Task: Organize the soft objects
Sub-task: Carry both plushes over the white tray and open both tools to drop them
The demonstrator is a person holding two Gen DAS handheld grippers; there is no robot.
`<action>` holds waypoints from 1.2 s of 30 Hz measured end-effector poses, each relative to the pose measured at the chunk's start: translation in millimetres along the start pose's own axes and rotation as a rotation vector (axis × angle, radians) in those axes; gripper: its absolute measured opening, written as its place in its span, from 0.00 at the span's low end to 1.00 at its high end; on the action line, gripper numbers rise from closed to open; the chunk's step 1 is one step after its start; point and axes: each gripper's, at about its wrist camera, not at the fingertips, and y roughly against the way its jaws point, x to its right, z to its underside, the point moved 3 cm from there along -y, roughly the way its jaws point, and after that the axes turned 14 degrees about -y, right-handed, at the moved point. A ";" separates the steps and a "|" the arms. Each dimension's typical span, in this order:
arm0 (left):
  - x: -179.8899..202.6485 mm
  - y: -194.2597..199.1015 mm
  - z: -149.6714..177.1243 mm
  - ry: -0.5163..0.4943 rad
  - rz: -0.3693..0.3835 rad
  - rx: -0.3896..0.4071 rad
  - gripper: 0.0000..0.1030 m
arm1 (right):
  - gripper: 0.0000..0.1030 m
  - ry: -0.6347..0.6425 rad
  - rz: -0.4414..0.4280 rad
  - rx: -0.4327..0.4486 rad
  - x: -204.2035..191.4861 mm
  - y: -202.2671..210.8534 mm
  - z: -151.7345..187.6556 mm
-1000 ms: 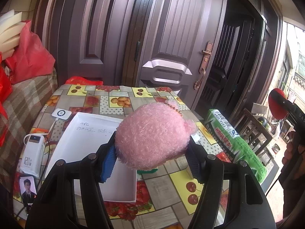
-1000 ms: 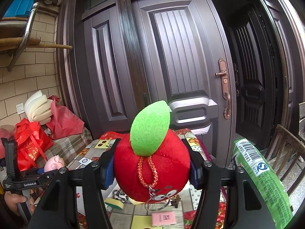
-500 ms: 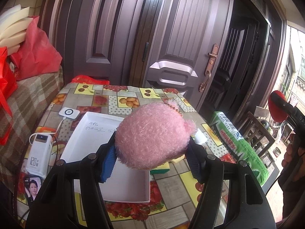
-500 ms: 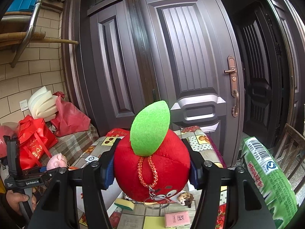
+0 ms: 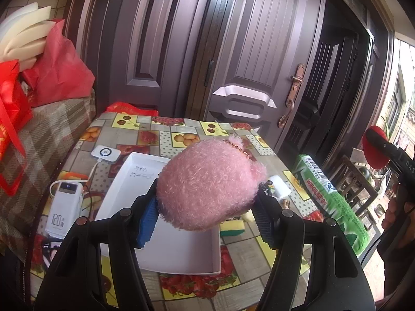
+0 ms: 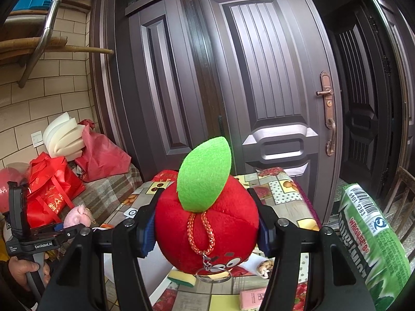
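My left gripper is shut on a fluffy pink plush toy, held above a shallow white tray on the fruit-patterned table. In the right wrist view my right gripper is shut on a red plush apple with a green felt leaf and a bead keychain. That apple shows at the far right of the left wrist view as a red plush apple. The pink plush toy appears at lower left of the right wrist view, where a hand grips the handle.
A white power bank and small white charger lie left of the tray. A yellow-green sponge, a pink eraser and a big green gum-pack cushion sit to the right. Red bags rest on a plaid sofa; dark doors stand behind.
Both grippers, still gripping their toys, have drifted level towards the table; tray and tabletop sit slightly closer and more central in the left wrist view. Grips unchanged.
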 end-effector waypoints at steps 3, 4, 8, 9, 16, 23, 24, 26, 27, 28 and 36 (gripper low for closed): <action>-8.2 2.9 0.6 0.009 -0.007 0.004 0.63 | 0.59 0.006 -0.011 -0.009 -6.9 -4.4 2.4; -9.7 4.1 1.3 0.012 -0.009 0.005 0.63 | 0.59 0.011 -0.017 -0.014 -10.8 -6.5 3.6; -20.1 4.8 3.3 0.026 -0.013 0.008 0.63 | 0.59 0.028 -0.035 -0.031 -22.3 -13.9 6.4; -23.5 4.6 3.9 0.031 -0.017 0.008 0.63 | 0.59 0.032 -0.039 -0.035 -24.2 -15.6 7.3; -48.0 -3.9 5.7 0.067 -0.042 -0.002 0.63 | 0.59 0.073 -0.074 -0.081 -42.9 -38.0 17.7; -62.6 -25.4 13.3 0.071 -0.054 -0.048 0.63 | 0.59 0.087 -0.111 -0.219 -60.3 -85.1 49.8; -63.8 -29.9 15.0 0.070 -0.057 -0.057 0.63 | 0.59 0.095 -0.113 -0.237 -62.2 -91.9 54.9; -66.0 -42.0 19.7 0.063 -0.064 -0.081 0.63 | 0.59 0.108 -0.116 -0.296 -67.2 -111.8 70.5; -67.3 -49.3 22.8 0.060 -0.067 -0.097 0.63 | 0.59 0.107 -0.118 -0.335 -68.9 -123.6 80.6; -68.8 -58.2 27.0 0.058 -0.069 -0.118 0.63 | 0.59 0.102 -0.120 -0.370 -71.6 -133.2 89.5; -81.1 -116.1 61.8 0.093 -0.059 -0.254 0.63 | 0.59 0.108 -0.142 -0.569 -85.0 -182.6 152.8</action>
